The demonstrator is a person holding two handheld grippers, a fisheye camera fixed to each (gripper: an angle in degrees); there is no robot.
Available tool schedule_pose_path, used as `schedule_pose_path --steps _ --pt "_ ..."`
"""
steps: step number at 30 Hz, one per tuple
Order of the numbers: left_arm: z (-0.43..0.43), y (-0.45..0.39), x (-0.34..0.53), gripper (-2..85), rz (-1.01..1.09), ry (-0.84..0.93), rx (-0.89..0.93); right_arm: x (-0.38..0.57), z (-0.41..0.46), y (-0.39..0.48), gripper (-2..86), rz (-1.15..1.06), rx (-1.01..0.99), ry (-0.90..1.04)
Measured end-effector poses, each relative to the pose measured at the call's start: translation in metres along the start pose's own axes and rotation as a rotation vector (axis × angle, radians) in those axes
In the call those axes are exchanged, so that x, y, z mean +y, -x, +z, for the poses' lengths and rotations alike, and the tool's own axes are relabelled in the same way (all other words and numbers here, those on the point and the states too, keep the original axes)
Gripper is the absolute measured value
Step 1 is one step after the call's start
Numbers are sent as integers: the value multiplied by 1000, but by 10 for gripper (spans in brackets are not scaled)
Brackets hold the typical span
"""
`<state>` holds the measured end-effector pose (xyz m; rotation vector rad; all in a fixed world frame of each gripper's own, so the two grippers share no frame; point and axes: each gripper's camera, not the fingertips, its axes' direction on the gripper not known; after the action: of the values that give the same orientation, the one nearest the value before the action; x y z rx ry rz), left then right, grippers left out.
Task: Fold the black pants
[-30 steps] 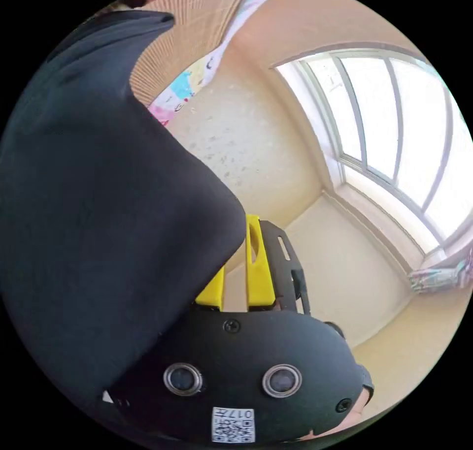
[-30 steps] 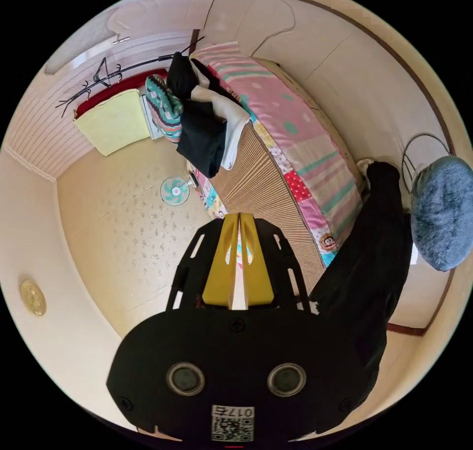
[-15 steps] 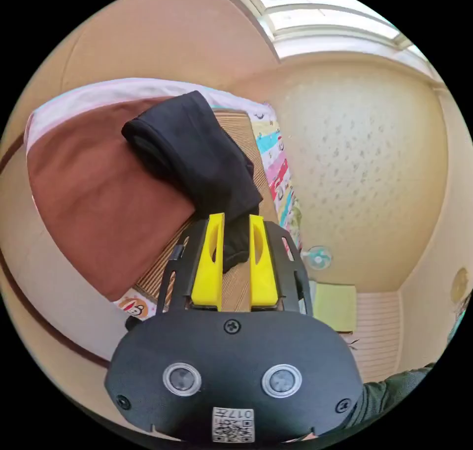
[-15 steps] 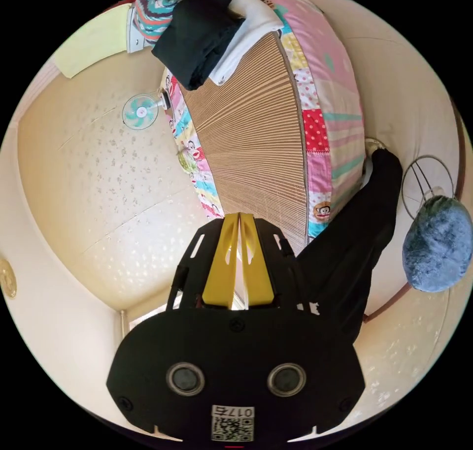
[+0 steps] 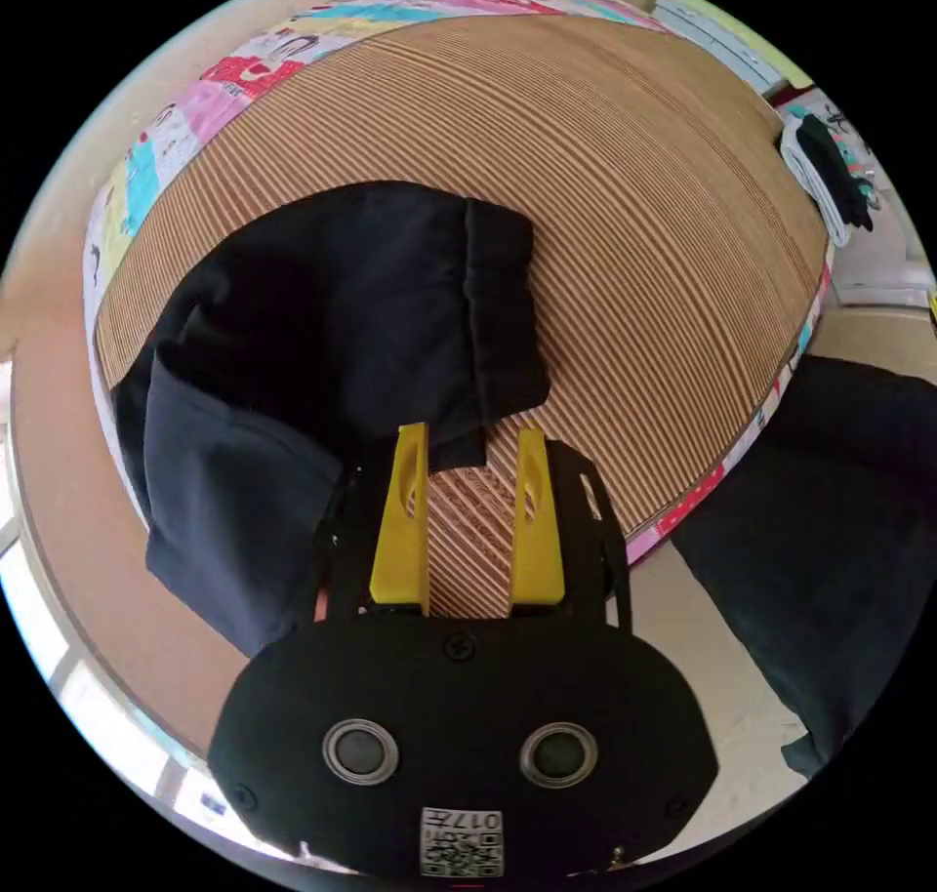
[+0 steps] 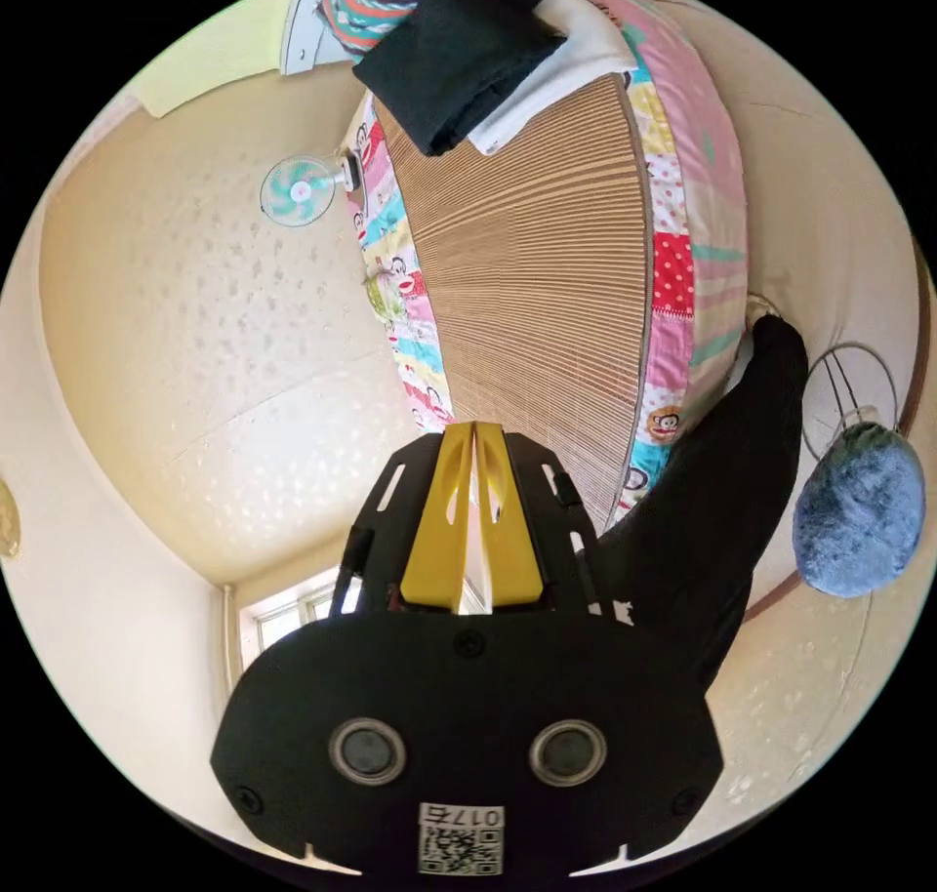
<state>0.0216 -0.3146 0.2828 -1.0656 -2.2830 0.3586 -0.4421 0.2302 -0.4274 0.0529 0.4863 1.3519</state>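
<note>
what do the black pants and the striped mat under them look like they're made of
Pants: soft matte woven or knit cloth, probably cotton or a blend; they slump in folds with a stitched hem and no shine.
Mat: likely woven bamboo or rattan; fine, even tan and brown ribs lie flat with a slight sheen.

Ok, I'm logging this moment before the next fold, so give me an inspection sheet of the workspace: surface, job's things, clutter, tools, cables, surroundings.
Surface: striped woven mat on a bed with a patchwork cover.
Job's things: black pants bunched on the mat, one part hanging over the bed's edge.
Clutter: pile of dark and white clothes at the mat's other end.
Tools: left tool open, its jaws just short of the pants' edge; right tool shut on nothing, off the bed.
Cables: nothing seen.
Surroundings: small fan on the pale floor; blue furry cushion; window.
</note>
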Motion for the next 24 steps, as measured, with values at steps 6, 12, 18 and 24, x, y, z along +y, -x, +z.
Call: schedule_pose_path --steps 6,12,18,24 --pt "46 -36 -67 94 62 138 -98 19 16 6 3 -25 -2 62" --pt "35 -15 -93 17 -197 13 263 32 7 -37 3 51 -24 63" --pt "-50 -19 -92 -4 -160 -365 653 29 30 -34 3 -64 173 201" --pt "-166 -36 -62 -9 97 -1096 1253 22 106 3 4 -275 267 397"
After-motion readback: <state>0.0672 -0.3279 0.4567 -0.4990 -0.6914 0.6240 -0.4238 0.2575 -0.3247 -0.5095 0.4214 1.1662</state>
